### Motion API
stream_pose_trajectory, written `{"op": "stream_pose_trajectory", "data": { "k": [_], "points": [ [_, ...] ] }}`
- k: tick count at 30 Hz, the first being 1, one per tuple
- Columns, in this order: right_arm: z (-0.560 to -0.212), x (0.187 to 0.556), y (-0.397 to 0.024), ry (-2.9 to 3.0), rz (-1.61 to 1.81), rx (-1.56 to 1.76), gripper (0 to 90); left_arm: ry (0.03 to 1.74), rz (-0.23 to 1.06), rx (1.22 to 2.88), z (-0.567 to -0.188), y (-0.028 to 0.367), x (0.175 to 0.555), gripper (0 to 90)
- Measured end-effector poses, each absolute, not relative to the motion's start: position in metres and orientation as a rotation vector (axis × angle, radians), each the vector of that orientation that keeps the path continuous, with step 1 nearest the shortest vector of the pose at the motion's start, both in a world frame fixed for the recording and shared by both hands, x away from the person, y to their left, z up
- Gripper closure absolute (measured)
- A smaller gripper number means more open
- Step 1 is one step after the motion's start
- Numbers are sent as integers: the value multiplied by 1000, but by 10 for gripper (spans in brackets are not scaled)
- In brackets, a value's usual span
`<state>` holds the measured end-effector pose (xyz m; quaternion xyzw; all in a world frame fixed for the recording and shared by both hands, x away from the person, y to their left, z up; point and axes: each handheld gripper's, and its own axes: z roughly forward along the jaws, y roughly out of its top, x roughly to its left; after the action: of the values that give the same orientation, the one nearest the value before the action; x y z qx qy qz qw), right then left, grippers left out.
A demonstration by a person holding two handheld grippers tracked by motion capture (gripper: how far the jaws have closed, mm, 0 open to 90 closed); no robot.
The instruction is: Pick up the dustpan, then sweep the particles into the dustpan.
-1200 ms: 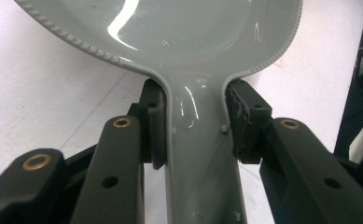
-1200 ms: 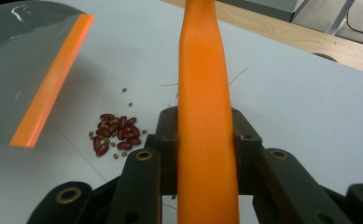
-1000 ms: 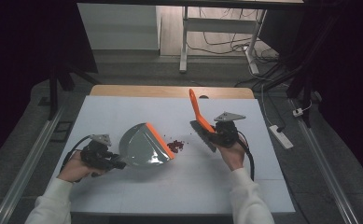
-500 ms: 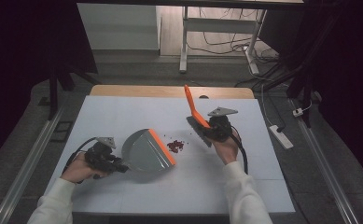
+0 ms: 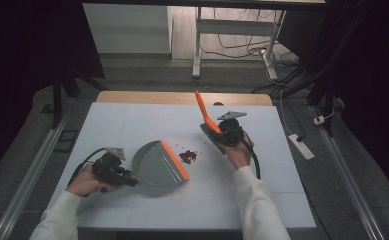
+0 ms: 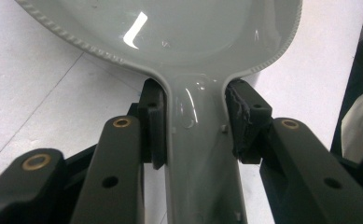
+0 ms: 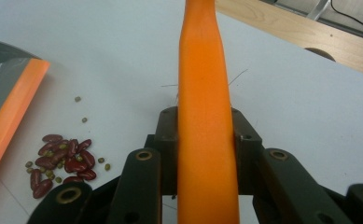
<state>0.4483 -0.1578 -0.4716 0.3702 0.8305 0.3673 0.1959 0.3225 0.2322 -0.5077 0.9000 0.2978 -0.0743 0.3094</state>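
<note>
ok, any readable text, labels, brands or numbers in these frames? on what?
None readable.
Grey dustpan: no print on its pan or on the handle seen in the left gripper view.
Orange brush handle: plain, no marking.
White table cover: blank.
Left hand-held gripper and right hand-held gripper: black jaws with brass rivets, no lettering.
White power strip on the floor: too small to tell.

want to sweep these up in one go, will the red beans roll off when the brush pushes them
Probably some will. The red beans are smooth, rounded and glossy, so a push may send them skidding or rolling on the flat white table. The tiny green ones already lie scattered apart and likely stray more. The dustpan lip sits close beside the pile, which should catch most.
</note>
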Motion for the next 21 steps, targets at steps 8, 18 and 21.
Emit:
{"op": "stream_pose_trajectory", "data": {
  "k": [8,18,21],
  "points": [
    [-477,450,-152,2351,995,1031,700,786,-202,2377,-507,232,322,618],
    [-484,450,-144,2387,959,1016,700,804,-208,2381,-509,232,323,617],
    [-486,450,-139,2399,951,993,700,801,-214,2385,-509,231,323,617]
  ]
}}
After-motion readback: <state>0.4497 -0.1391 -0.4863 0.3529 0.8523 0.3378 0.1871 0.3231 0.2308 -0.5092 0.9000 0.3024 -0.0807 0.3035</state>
